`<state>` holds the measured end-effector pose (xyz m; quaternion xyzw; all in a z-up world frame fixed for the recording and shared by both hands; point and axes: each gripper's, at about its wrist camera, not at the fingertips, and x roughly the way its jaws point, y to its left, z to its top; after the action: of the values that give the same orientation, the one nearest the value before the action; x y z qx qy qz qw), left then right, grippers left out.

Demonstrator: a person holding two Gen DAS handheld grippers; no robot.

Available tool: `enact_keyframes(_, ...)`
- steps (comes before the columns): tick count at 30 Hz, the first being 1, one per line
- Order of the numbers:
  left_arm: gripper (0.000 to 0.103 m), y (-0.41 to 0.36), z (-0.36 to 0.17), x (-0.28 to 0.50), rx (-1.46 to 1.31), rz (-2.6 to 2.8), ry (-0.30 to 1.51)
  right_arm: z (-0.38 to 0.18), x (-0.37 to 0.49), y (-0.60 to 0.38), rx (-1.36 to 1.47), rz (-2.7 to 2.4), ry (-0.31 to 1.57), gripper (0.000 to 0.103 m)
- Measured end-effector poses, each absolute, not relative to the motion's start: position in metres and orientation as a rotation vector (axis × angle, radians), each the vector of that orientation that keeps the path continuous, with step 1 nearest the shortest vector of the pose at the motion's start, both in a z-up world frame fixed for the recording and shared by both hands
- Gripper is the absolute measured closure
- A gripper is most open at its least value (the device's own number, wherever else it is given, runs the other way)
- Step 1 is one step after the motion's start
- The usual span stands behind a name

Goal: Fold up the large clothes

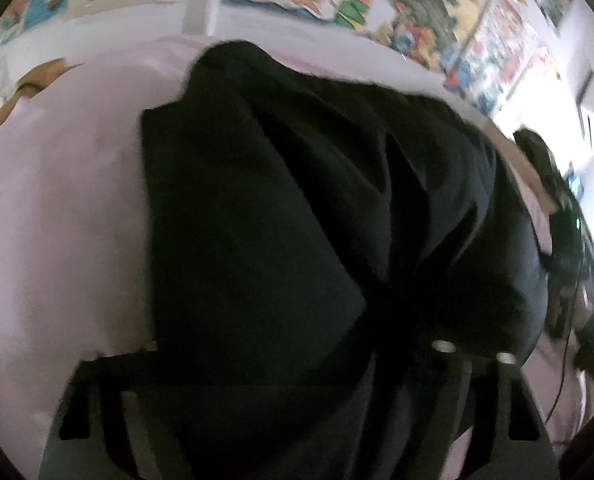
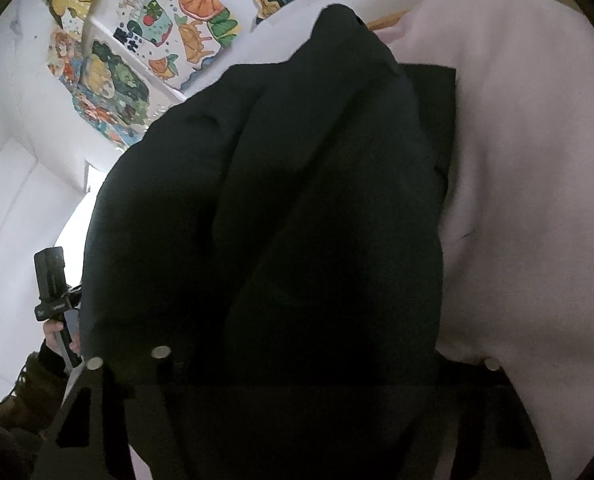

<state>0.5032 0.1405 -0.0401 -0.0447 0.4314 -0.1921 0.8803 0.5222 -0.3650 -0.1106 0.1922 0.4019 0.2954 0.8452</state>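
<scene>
A large dark green-black garment (image 1: 297, 208) lies over a pale pink sheet (image 1: 57, 208) and fills the left wrist view. Its near edge drapes over my left gripper (image 1: 297, 376); the fingers (image 1: 509, 400) are dark against the cloth, and the gap between them is hidden. In the right wrist view the same garment (image 2: 289, 220) hangs in folds from my right gripper (image 2: 297, 376) and covers the space between its fingers (image 2: 85, 404). The pink sheet (image 2: 529, 200) lies to the right. The other gripper (image 2: 53, 280) is held at the far left.
Colourful cartoon pictures (image 1: 477, 32) cover the white wall behind; they also show in the right wrist view (image 2: 145, 52). A wooden bed frame edge (image 1: 33, 84) shows at the upper left. The person's hand (image 2: 59, 332) and dark sleeve are at lower left.
</scene>
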Motion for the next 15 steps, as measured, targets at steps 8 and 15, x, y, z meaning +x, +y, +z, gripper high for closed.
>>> enact_keyframes(8, 0.076, 0.136, -0.021, 0.491, -0.142, -0.332, 0.852, -0.095, 0.513, -0.362, 0.361, 0.616, 0.807, 0.062)
enact_keyframes(15, 0.084, 0.116, -0.002, 0.47, -0.072, -0.317, 0.795, -0.078, 0.498, -0.36, 0.365, 0.605, 0.76, 0.071)
